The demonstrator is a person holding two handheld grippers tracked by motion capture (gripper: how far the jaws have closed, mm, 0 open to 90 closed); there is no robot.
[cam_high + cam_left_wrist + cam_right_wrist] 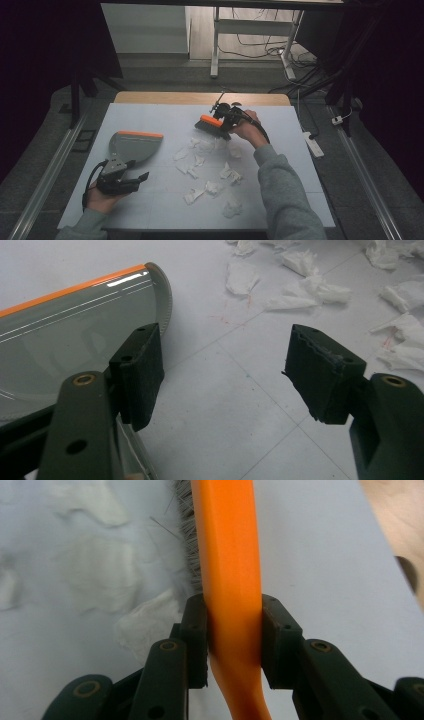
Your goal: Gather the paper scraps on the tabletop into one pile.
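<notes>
Nearest, the left gripper rests on the white table near its left front edge, jaws wide apart and holding nothing, just right of the grey dustpan. Paper scraps litter the middle ground. Farther right, the right gripper clamps the orange brush beside the scraps' far edge.

Dustpan: on the table, left side.
Brush: far centre, right of dustpan.
Paper scraps: mid-table, between dustpan and brush, nearer the person.
</notes>
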